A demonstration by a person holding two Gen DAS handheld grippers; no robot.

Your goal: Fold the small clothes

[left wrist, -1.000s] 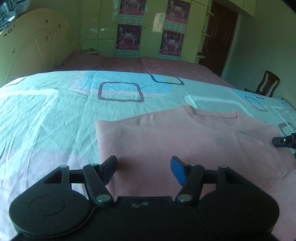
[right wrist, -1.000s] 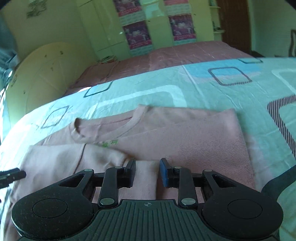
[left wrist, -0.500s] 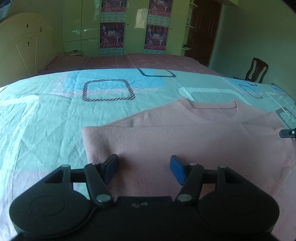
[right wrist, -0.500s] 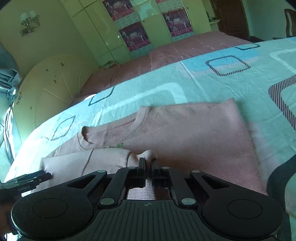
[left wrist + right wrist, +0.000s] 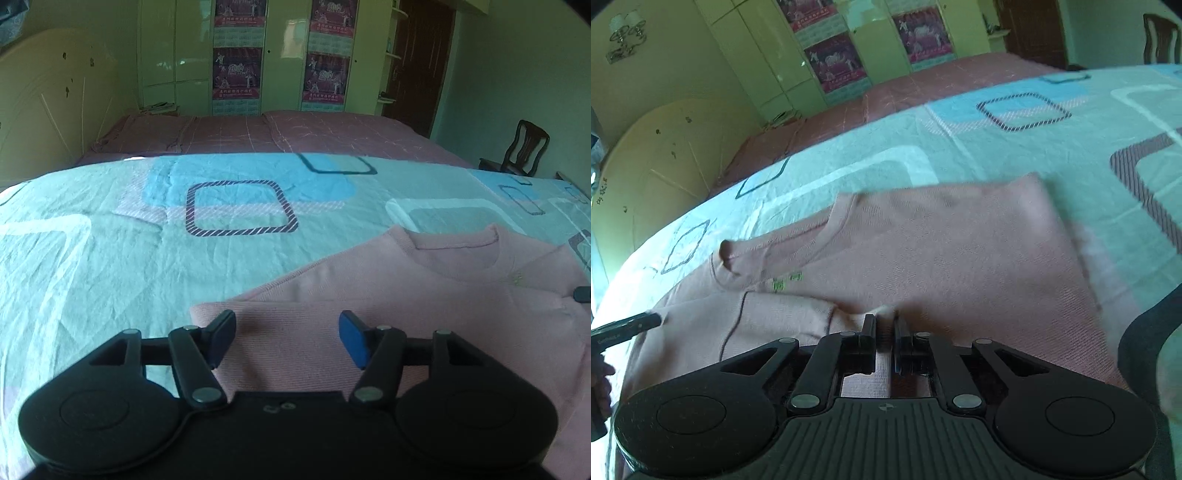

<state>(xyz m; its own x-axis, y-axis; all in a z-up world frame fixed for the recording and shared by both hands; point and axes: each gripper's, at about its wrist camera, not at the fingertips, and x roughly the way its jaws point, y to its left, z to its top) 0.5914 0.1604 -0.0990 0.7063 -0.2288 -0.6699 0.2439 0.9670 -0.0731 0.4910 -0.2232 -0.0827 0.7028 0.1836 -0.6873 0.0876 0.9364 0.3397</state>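
Observation:
A small pink sweater [image 5: 406,314] lies flat on the bed, partly folded, with its neckline [image 5: 458,254] at the far side. My left gripper [image 5: 288,338] is open and empty, just above the sweater's near left corner. In the right wrist view the sweater [image 5: 960,251] has a sleeve folded across its front. My right gripper [image 5: 885,332] is shut on a pinch of the sweater's fabric near the sleeve cuff [image 5: 886,310]. The left gripper's tip [image 5: 628,325] shows at the left edge.
The bed is covered by a teal and blue sheet [image 5: 147,240] with square patterns. A pink bedspread [image 5: 277,133] lies beyond it. A cream headboard [image 5: 48,103] stands at the left, wardrobes at the back, and a wooden chair [image 5: 528,151] at the right.
My right gripper closed on the sweater's fabric and has lifted it slightly. My left gripper stayed open and drifted left toward the sweater's corner.

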